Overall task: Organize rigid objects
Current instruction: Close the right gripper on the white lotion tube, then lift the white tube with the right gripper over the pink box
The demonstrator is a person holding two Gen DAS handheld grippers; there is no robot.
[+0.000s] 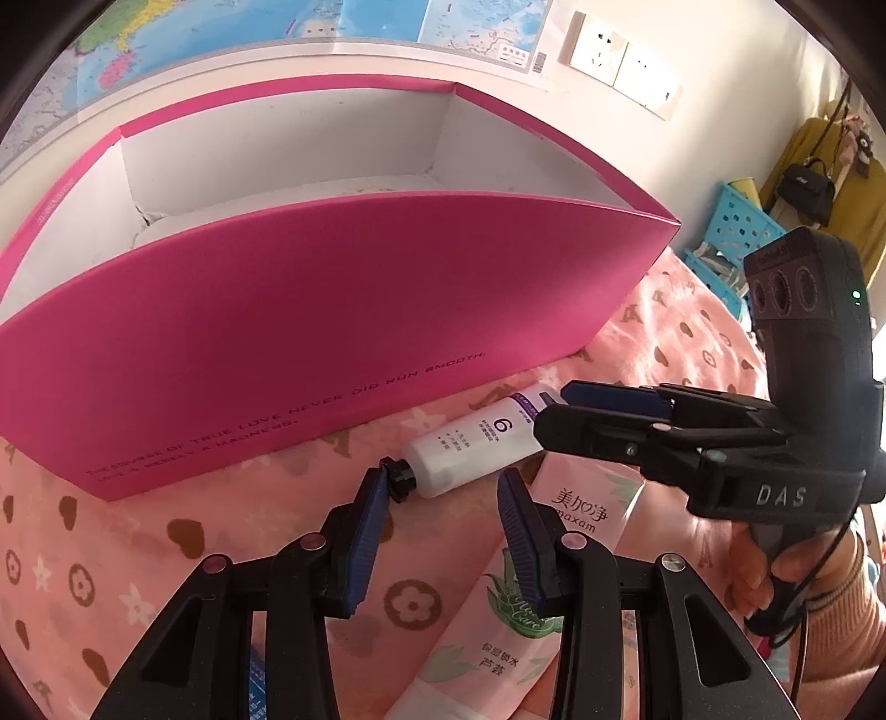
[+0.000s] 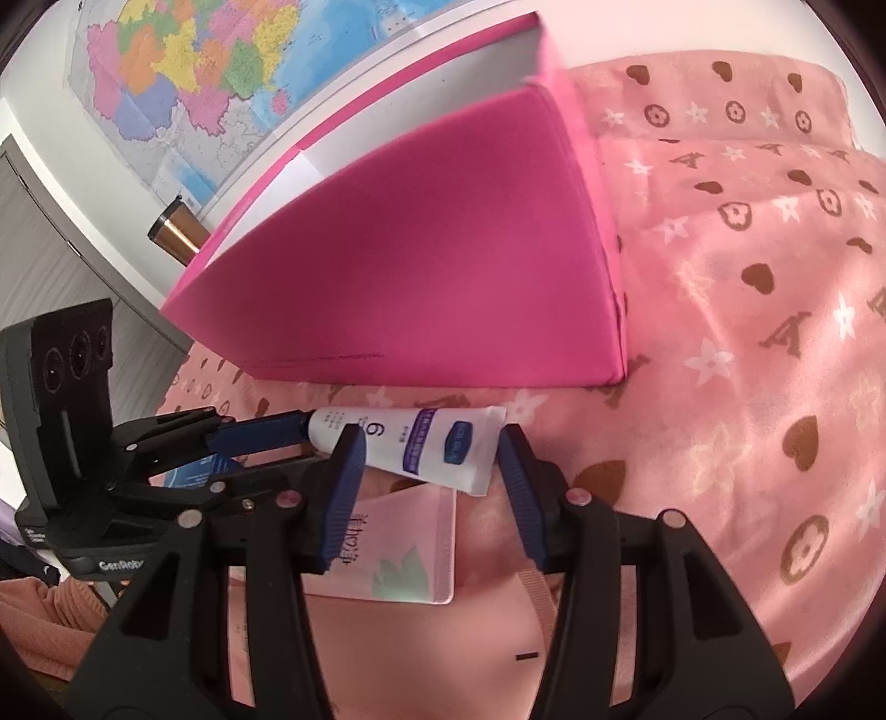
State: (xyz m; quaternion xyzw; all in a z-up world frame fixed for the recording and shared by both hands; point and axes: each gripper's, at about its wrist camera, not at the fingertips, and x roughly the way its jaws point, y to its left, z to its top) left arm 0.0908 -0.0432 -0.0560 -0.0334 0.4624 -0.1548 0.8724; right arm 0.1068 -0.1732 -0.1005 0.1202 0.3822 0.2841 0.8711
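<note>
Pink bedding (image 1: 138, 554) printed with hearts and flowers carries a tall magenta box (image 1: 304, 332), open at the top with white inner walls, standing before a wall map (image 1: 221, 33). Through the left wrist camera, the left gripper (image 1: 443, 498) has its blue-padded fingers spread wide, gripping nothing. Its left finger (image 1: 371, 515) sits just beside, perhaps touching, the black cap of a small white tube (image 1: 470, 443) marked "6", which lies on the bedding at the foot of the box, between and just beyond the fingertips. A pink tube (image 1: 498, 637) labelled "maxam" lies under the right finger, running toward the camera. The right gripper (image 1: 554, 407) reaches in level from the right, its fingers on either side of the white tube's flat end; whether they press it cannot be told here. A hand (image 1: 797, 576) grips its handle from below.

From the right wrist camera, the right gripper (image 2: 432, 443) shows a wide gap, the white tube (image 2: 410, 443) lying crosswise between its pads, crimped end near the right finger (image 2: 520, 487). The left gripper (image 2: 302, 435) comes in from the left, fingers apart at the tube's cap end. The pink tube (image 2: 398, 554) lies beneath, the magenta box (image 2: 415, 249) just behind.
</note>
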